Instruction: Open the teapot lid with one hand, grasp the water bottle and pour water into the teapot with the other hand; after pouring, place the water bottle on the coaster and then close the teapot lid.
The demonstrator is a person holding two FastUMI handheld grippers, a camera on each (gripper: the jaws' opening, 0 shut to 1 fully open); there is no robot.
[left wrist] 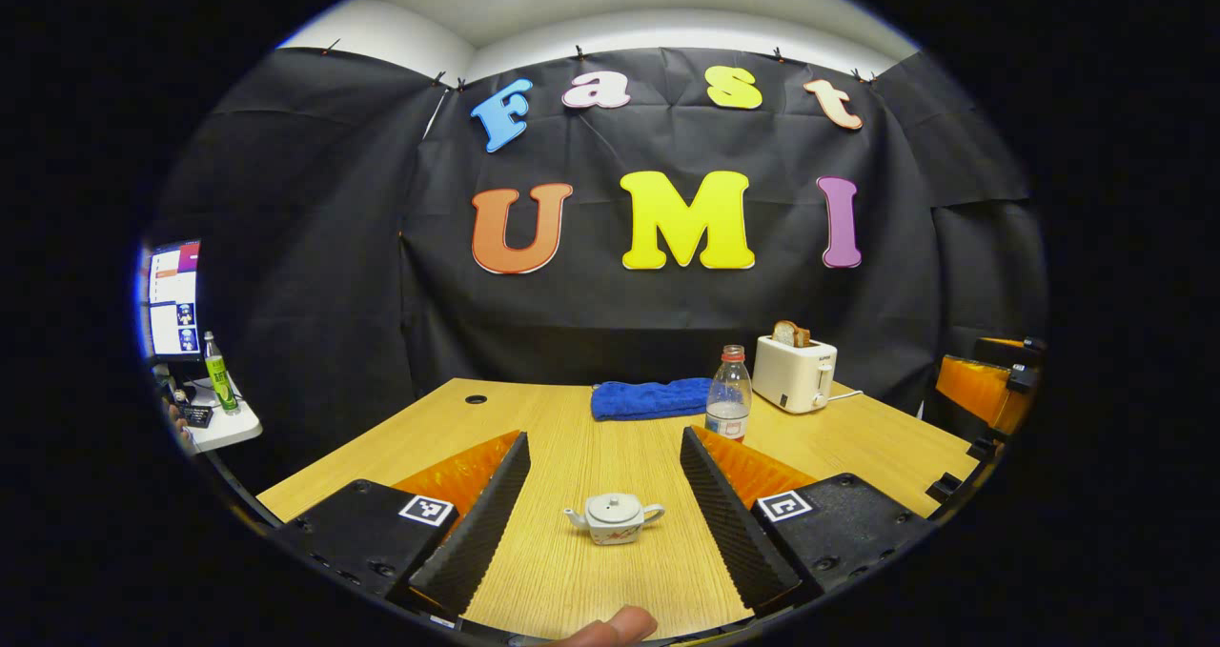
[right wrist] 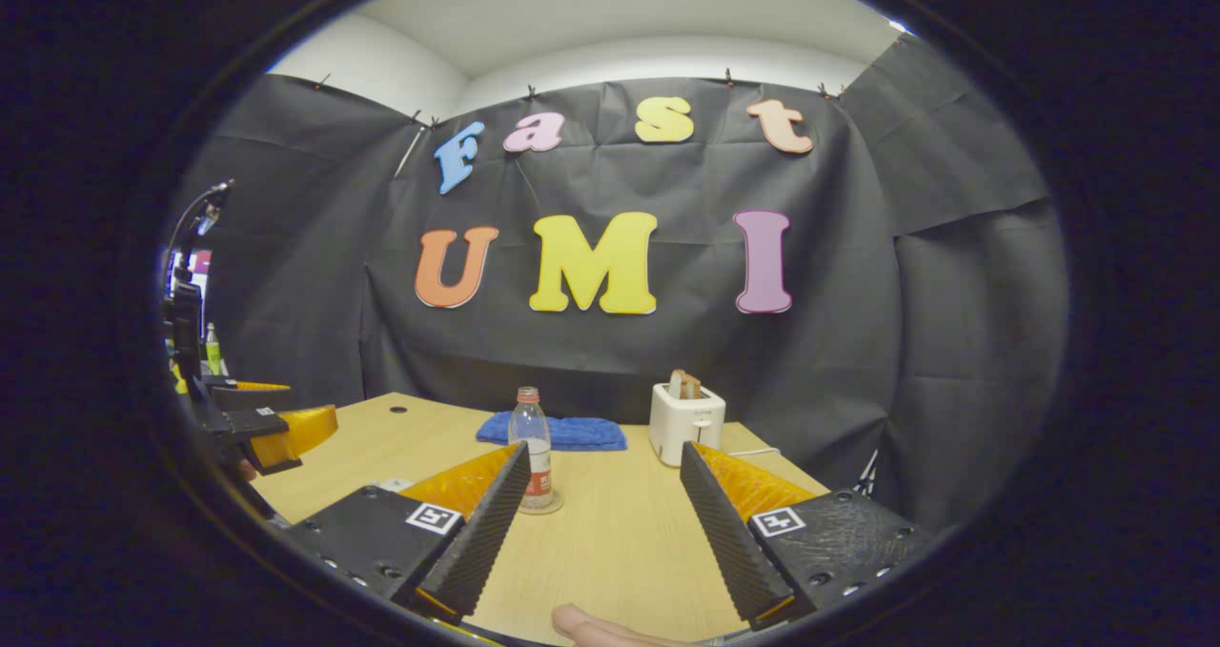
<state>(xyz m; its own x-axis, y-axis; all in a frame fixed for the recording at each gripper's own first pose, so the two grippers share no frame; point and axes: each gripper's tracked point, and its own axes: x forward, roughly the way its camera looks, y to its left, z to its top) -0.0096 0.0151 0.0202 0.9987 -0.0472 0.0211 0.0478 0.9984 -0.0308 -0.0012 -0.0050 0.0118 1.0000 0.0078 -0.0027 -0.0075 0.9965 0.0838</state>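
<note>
Teapot [left wrist: 614, 516] first: one small, squat, glazed ceramic pot, off-white with a bit of reddish decoration low on the side, domed lid still on with a little knob on top, short spout pointing left and a handle nub on the right. In the left gripper view it sits on the bench [left wrist: 572, 418] between the two fingers of the left tool [left wrist: 604, 523], not touching either one. That tool is spread wide and has hold of nothing. Its fingers are wedge shaped with ribbed inner faces, and each base block is matte with a square printed marker on it.

One water bottle [right wrist: 532, 449], clear plastic, slim and round, red cap, red-and-white label band near the bottom, partly full. In the right gripper view it stands upright on what looks like a thin round coaster [right wrist: 543, 508], just past the tip of the right tool's left finger. The right tool [right wrist: 604, 523] is also wide apart and empty.

Bench is pale wood-grain laminate, smooth, with one round cable hole [left wrist: 476, 399] toward the back left. At the back there's one blue towel [left wrist: 650, 399], fuzzy terry cloth, loosely folded, and one boxy cream toaster [left wrist: 794, 373] with rounded corners and bread [left wrist: 790, 333] sticking out of the top; I can't tell the slice count for sure.

A fingertip [left wrist: 610, 628] pokes in at the bottom edge of each view. Off to the far left, one green bottle [left wrist: 219, 373] on a side table.
</note>
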